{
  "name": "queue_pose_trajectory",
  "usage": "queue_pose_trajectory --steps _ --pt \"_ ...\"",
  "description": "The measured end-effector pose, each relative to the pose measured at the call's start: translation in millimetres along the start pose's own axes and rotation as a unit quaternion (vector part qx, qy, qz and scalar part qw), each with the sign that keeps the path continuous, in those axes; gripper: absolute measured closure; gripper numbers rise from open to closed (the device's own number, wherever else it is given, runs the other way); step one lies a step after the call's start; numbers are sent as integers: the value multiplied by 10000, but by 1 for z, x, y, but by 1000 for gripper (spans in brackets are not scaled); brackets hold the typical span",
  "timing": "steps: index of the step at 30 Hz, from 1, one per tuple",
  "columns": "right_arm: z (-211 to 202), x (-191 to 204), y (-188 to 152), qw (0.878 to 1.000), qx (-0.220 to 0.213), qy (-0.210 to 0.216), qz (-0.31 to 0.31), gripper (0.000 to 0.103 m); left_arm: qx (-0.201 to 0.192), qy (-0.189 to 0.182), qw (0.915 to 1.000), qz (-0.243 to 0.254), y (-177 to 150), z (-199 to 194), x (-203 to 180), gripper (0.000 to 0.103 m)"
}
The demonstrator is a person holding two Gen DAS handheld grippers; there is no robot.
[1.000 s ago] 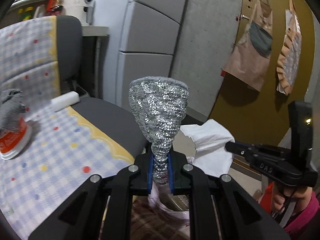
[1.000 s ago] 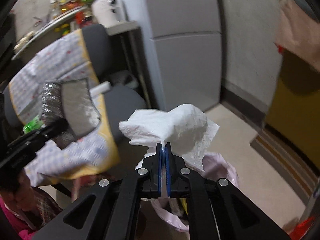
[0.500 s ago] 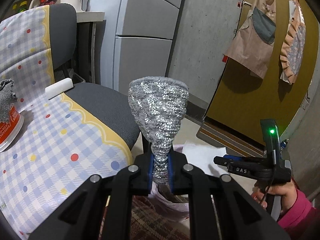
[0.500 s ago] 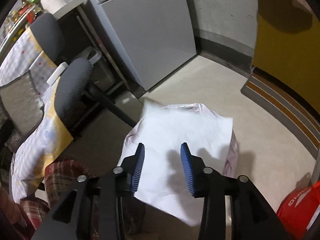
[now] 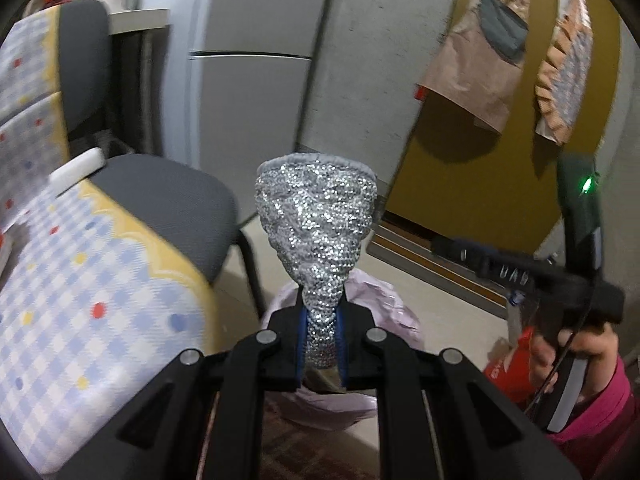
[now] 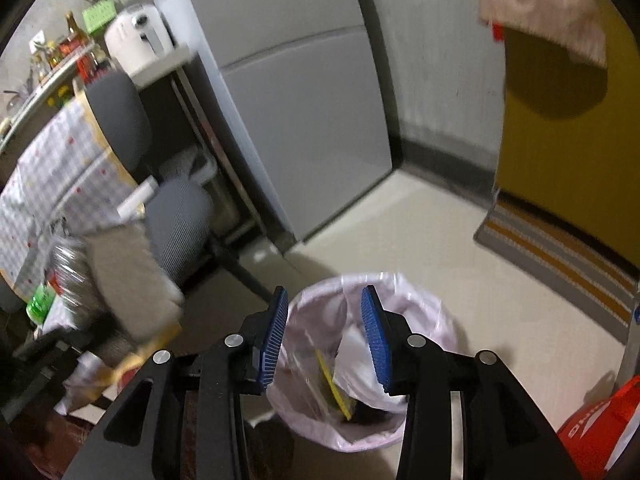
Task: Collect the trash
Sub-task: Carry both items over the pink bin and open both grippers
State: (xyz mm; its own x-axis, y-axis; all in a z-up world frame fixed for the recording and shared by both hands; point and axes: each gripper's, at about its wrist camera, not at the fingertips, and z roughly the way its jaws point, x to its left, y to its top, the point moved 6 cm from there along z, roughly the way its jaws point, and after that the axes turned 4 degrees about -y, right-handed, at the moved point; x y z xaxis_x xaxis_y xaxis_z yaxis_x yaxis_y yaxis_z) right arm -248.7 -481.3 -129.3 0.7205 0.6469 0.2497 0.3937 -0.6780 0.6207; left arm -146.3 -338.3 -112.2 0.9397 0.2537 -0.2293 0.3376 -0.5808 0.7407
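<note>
My left gripper (image 5: 322,322) is shut on a silver foil wrapper (image 5: 316,224) and holds it above a bin lined with a pale pink bag (image 5: 376,308). In the right wrist view the same wrapper (image 6: 120,276) shows blurred at the left. My right gripper (image 6: 325,320) is open and empty, above the pink-lined bin (image 6: 420,312). A white tissue (image 6: 360,364) and a yellow piece lie inside the bin. The right gripper also shows in the left wrist view (image 5: 452,246), at the right, held by a hand.
A grey chair (image 5: 160,196) with a checkered cloth (image 5: 80,280) stands left of the bin. A grey cabinet (image 6: 304,100) is behind. A striped mat (image 6: 560,256) lies by the yellow door. A red bag (image 6: 600,428) sits at the lower right.
My right gripper opened and dropped the white tissue into the bin, then tilted back up. My left gripper, still holding the foil wrapper, moved towards the bin.
</note>
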Motion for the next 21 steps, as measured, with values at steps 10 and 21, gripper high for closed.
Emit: queue_pose_trajectory --steps 10,21 --pt "-50 -27 27 9951 -940 -192 235 62 513 -666 9959 328 12 53 -42 92" --pt "-43 -37 24 9958 -817 -239 342 62 765 -431 9960 168 6 73 -28 47"
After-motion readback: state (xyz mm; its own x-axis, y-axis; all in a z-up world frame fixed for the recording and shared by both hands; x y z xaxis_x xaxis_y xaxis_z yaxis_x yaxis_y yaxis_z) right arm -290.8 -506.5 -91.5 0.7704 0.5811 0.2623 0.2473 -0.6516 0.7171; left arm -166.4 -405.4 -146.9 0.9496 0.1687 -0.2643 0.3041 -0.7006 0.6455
